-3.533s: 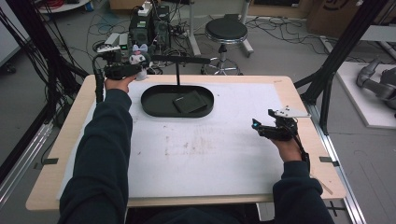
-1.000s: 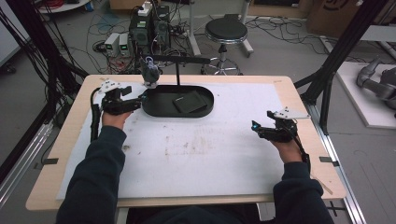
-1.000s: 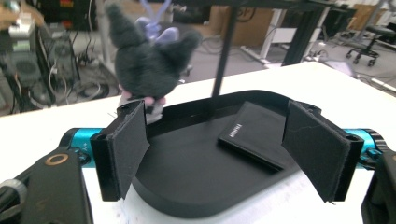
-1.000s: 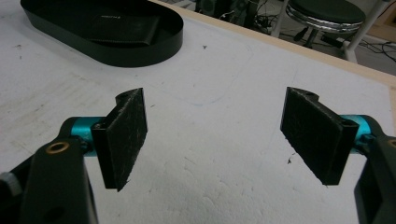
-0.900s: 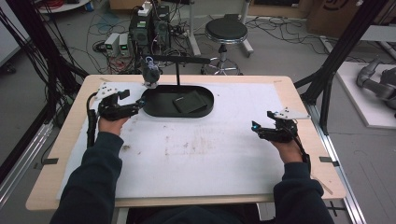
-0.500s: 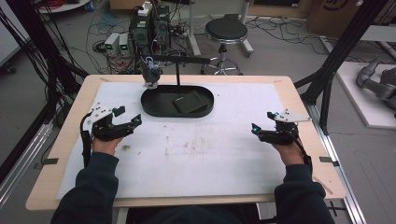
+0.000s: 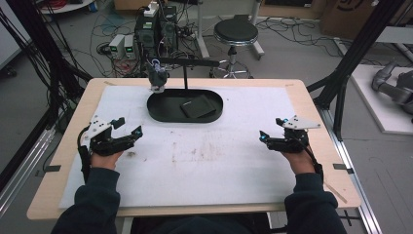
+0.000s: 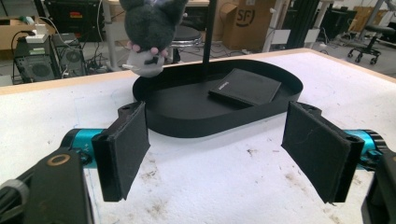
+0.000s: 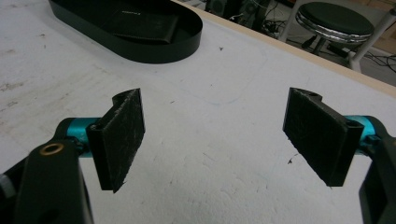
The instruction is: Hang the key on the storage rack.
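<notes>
Two empty grippers being held over the white mat [image 7: 209,170].
High view: left gripper [image 7: 127,127] and right gripper [image 7: 271,130] are being held apart, either side. Left gripper view: jaws spread, nothing gripped, black tray [image 8: 187,116] with flat black wallet [image 8: 245,86] ahead. Right gripper view: jaws likewise released.

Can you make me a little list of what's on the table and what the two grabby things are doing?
table cover: white mat, stained
tray: black oval tray at the far side
in tray: flat black wallet
above tray: grey plush toy hanging from a black stand
left hand-held gripper: open, holding nothing
right hand-held gripper: open, holding nothing
</notes>
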Tool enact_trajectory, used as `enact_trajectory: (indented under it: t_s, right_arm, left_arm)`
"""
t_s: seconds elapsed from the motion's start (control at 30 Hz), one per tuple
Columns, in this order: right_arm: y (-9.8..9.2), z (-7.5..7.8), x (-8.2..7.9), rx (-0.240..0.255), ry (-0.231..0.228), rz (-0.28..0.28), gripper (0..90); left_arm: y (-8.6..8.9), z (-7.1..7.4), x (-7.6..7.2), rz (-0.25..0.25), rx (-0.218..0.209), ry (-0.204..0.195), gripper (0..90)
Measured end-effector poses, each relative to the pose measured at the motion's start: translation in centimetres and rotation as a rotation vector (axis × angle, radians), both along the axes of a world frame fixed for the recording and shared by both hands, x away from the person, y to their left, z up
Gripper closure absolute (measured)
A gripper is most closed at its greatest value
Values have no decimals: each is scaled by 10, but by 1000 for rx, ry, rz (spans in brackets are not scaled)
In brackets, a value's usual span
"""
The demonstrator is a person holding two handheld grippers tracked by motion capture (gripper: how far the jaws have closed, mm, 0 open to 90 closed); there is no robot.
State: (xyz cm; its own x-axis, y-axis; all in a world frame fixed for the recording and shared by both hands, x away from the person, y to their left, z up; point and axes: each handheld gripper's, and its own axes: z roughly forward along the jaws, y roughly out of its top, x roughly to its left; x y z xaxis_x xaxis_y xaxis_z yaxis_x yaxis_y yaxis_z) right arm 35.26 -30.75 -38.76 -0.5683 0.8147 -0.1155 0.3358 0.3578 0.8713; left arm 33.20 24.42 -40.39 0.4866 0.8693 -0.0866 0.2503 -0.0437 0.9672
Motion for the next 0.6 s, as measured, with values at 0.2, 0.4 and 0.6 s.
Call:
enact_trajectory:
  t_s: [0.2,0.4,0.6]
  right_arm:
    - [-1,-2,3,-2,4,0,213]
    - [-1,-2,4,0,8,-1,213]
    - [-1,-3,4,2,12,-4,213]
  left_arm:
    - [-3,-2,1,-6,23,4,229]
    - [-5,-2,0,-9,34,1,233]
    - [-4,-2,1,-8,34,1,235]
